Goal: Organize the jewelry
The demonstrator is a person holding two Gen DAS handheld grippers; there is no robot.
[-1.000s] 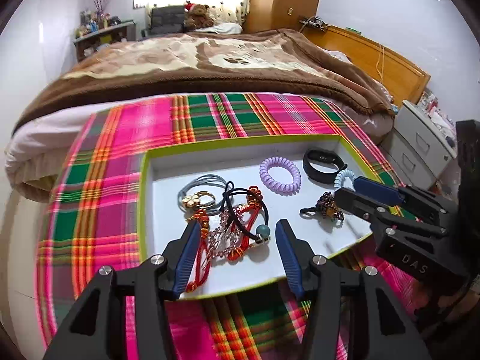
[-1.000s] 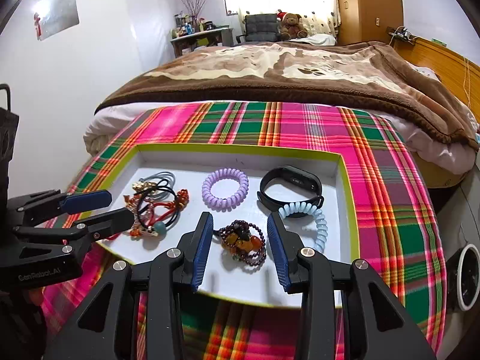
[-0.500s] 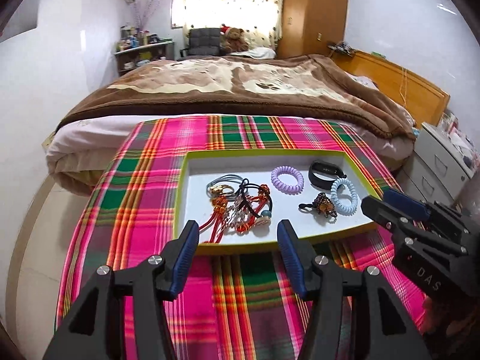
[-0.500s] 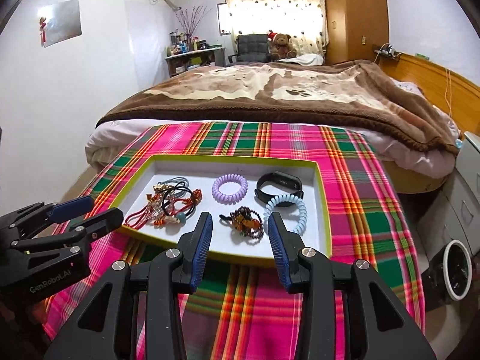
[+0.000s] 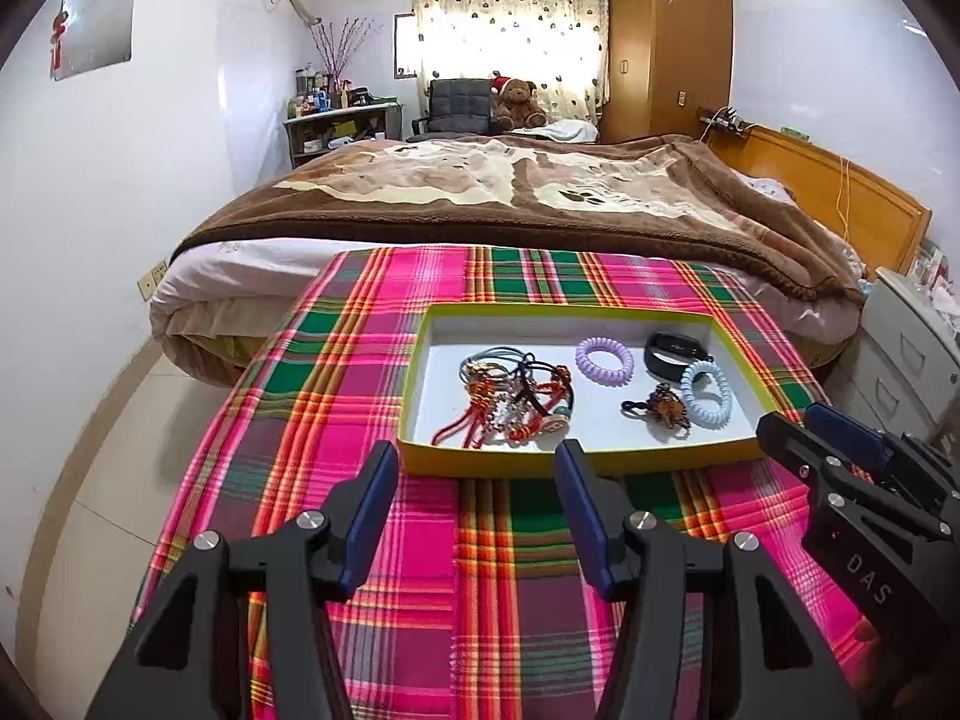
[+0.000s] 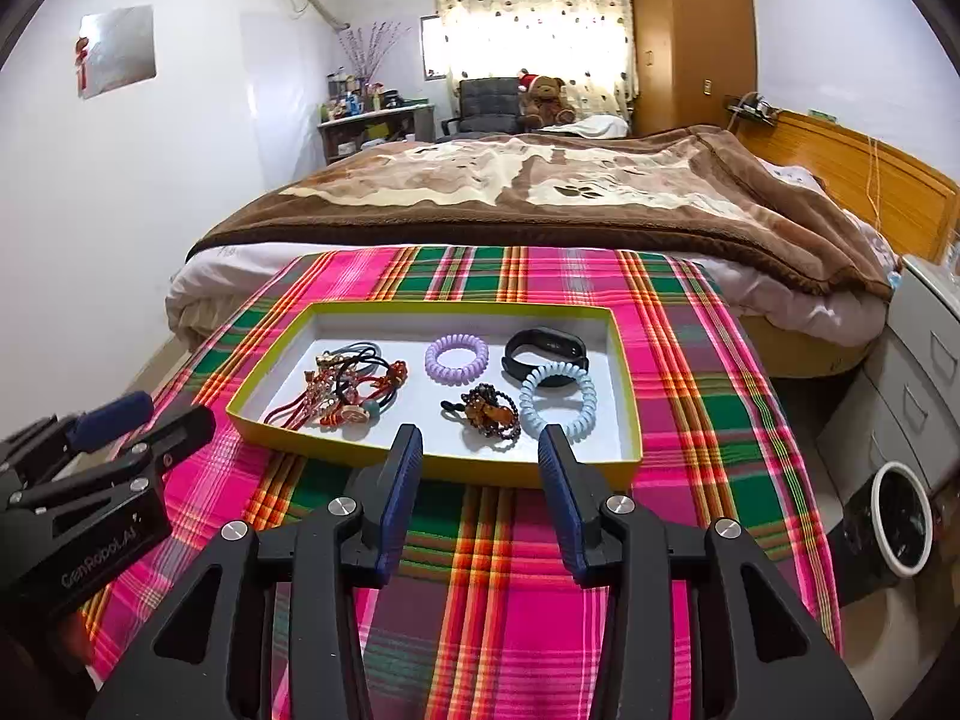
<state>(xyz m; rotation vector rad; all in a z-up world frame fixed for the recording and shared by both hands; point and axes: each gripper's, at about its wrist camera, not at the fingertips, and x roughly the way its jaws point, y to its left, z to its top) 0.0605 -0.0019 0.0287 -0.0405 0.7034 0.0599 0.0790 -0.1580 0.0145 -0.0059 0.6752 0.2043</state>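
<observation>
On a plaid-covered worktop (image 6: 708, 360), the left tool (image 5: 474, 480) is held wide open and empty. Ahead, a yellow-rimmed tray (image 6: 627, 402) holds a tangle of cords (image 6: 348, 387), purple coil (image 6: 456, 358), beaded bracelet (image 6: 489, 411), black band (image 6: 543, 348) and blue coil (image 6: 558, 399). The right tool (image 6: 480, 456) is seen empty, its jaws opening.

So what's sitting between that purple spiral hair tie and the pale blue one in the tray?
The dark beaded bracelet lies between the purple coil and the pale blue coil, slightly nearer the camera; the right wrist view shows it best.

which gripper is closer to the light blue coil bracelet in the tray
Right. The right gripper sits just short of the tray's near rim, almost in line with the light blue coil bracelet. The left gripper is off toward the red bead tangle.
</observation>
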